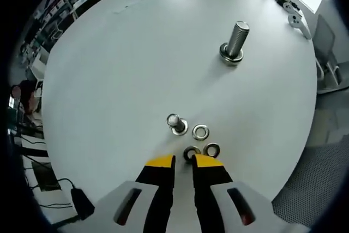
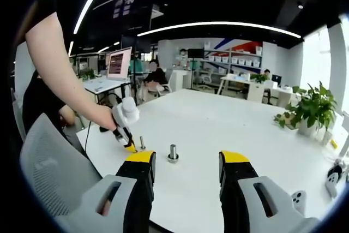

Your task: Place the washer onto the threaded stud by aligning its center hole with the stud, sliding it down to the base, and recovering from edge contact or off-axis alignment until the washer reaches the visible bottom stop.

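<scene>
Between the nearly shut left tongs [image 1: 184,160], a flat metal washer [image 1: 191,153]; right tongs [image 2: 187,163] wide apart.

left gripper view close above white table [image 1: 136,53], right gripper view farther back, level, both showing studs

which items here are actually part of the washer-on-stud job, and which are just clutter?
In the job:
- small stud
- dark washer at the left tool tips
- two loose washers
- large stud, washer at its base
- right tool, open, idle

Lying about:
- potted plant
- laptop
- white device at the table edge
</scene>
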